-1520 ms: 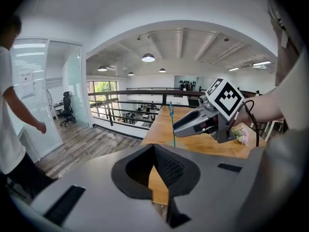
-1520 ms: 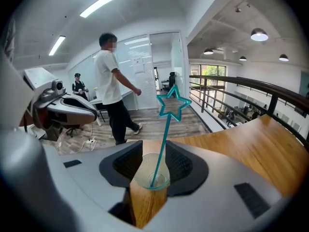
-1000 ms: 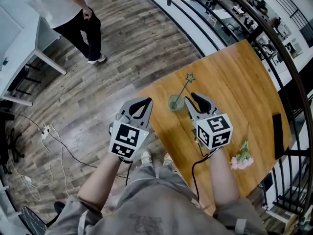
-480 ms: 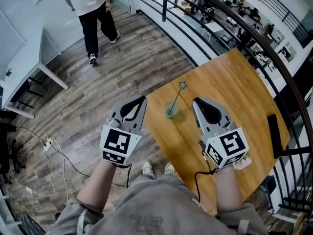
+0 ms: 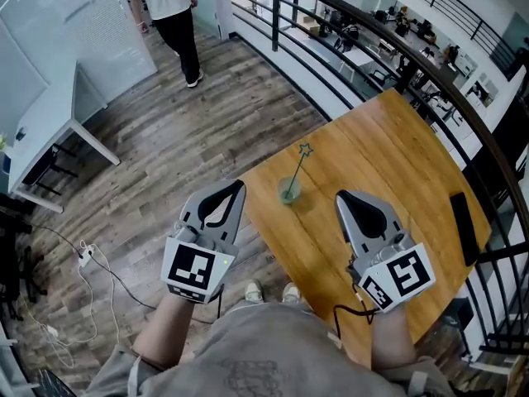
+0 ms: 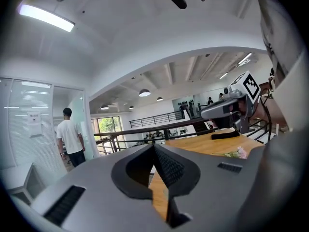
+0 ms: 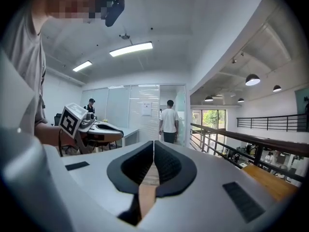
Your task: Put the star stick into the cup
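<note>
In the head view a small green cup (image 5: pixel 288 193) stands near the left edge of the wooden table (image 5: pixel 388 164). The thin star stick (image 5: pixel 299 165) leans in the cup, its star at the top. My right gripper (image 5: pixel 341 197) hovers over the table to the right of the cup, apart from it, shut with nothing between its jaws. My left gripper (image 5: pixel 238 185) hangs over the floor left of the table edge, also shut and empty. In the left gripper view the jaws (image 6: pixel 154 146) meet; in the right gripper view the jaws (image 7: pixel 154 143) meet too.
A black flat object (image 5: pixel 461 222) lies at the table's right edge, by a black railing (image 5: pixel 463 73). A pink flower (image 6: pixel 239 152) lies on the table. A person (image 5: pixel 169 7) walks on the wooden floor far off. A white desk (image 5: pixel 58 114) stands at left, cables (image 5: pixel 83 255) beneath.
My right gripper's jaws have closed and it has drawn back from the cup toward me. The left gripper also drew back. The person on the floor walked farther away.
</note>
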A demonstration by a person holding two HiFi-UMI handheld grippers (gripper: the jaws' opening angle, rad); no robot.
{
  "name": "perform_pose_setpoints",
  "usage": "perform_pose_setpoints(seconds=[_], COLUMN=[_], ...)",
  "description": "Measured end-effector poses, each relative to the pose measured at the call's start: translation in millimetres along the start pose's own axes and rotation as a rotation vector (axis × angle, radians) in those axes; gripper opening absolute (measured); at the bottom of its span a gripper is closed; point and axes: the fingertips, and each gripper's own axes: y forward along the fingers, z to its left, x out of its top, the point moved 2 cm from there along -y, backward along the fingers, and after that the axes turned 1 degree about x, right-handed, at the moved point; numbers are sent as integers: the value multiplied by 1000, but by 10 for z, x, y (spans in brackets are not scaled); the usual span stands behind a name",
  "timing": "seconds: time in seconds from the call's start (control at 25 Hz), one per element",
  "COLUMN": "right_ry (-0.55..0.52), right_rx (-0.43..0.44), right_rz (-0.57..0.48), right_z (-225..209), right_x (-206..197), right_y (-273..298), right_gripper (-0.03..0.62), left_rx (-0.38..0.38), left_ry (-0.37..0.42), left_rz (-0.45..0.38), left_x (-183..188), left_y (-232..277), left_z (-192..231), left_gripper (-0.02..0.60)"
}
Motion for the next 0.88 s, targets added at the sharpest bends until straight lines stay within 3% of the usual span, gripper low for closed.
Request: perform_pose_setpoints(seconds=[0.72,0.88], right_ry=[-7,-11], right_rx=[8,9], right_rz=[20,14], right_z=[248,250], right_x=[-54,-46], right_y=[-170,-168], right_gripper=[35,35], left_rx=[-19,-20], left_ry=[-40,-10], left_rz=[-7,3], left_x=[-39,-65], left_y=[-159,-162], left_z=[-192,-189], left_gripper=[17,17])
